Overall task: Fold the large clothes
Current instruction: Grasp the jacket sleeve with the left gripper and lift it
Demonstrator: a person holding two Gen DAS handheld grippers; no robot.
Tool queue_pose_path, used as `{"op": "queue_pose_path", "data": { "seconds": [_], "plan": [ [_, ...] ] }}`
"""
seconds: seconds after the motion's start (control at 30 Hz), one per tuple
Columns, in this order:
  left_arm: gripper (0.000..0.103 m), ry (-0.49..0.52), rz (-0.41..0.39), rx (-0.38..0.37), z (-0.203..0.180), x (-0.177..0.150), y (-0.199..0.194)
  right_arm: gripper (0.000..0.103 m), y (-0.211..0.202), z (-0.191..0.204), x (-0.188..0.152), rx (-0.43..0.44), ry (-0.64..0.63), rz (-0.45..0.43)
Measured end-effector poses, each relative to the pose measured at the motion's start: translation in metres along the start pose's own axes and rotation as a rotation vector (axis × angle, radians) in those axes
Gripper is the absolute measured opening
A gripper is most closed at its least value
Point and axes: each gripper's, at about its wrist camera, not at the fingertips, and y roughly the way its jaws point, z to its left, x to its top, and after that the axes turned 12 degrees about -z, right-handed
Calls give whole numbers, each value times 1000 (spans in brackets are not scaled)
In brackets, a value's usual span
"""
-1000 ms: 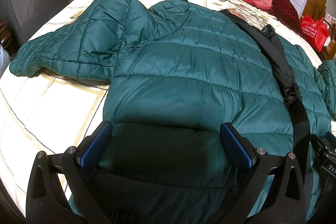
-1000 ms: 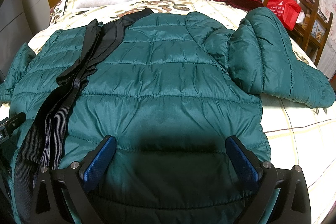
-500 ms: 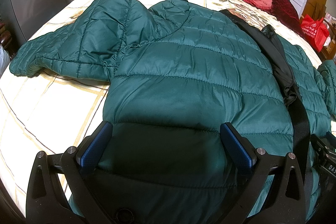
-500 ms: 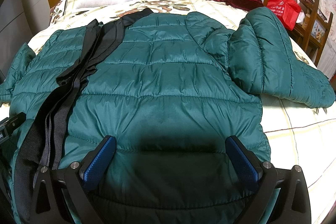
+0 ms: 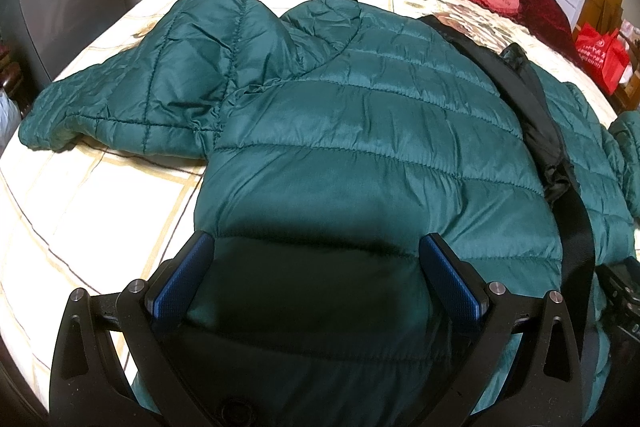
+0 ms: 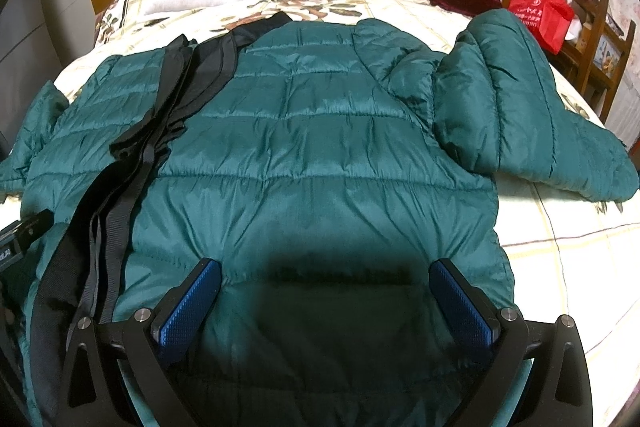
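Green quilted jacket (image 5: pixel 360 147) lies spread flat on the bed (image 5: pixel 80 227), sleeves out left and right (black strap (image 6: pixel 120 187) draped across it). Left gripper (image 5: pixel 316 267) and right gripper (image 6: pixel 324 291) hover over near hem, jaws wide apart, empty.

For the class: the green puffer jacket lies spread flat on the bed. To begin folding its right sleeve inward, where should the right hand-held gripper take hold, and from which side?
Grip the right sleeve near its cuff end, coming from the outer right side over the bedspread. The sleeve lies loose, angled away from the jacket body, its end free on the bed, so the open right hand-held gripper can probably pinch it and swing it inward.
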Motion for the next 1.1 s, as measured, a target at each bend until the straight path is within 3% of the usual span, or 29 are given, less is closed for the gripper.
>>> {"op": "queue_pose_path", "data": {
  "seconds": [0.17,0.3,0.43,0.53,0.63,0.7,0.77,0.9,0.97,1.1],
  "plan": [
    [103,-7,8,6,-1,2,2,103,-3,-3,-2,41,-2,34],
    [103,14,59,-65,8,6,-6,103,-16,-2,-2,48,-36,79],
    [103,-64,-15,-110,45,17,-42,103,-54,-3,-3,-12,-120,26],
    [103,-57,-92,-82,84,32,-64,103,-96,0,-1,-32,-189,-122],
    [103,-85,-78,-8,139,44,-60,103,-139,4,-5,-21,-231,-297],
    [103,-170,-59,51,192,48,-50,103,-158,6,-10,-30,-250,-389],
    [103,-271,-63,49,238,47,-45,103,-166,7,-17,-40,-260,-458],
    [103,-450,-63,46,326,47,-26,103,-161,9,-28,-30,-216,-486],
    [103,-516,-59,39,357,50,-15,103,-150,6,-32,-31,-187,-456],
    [103,-550,-74,58,385,63,8,103,-141,9,-36,-55,-182,-435]
  ]
}}
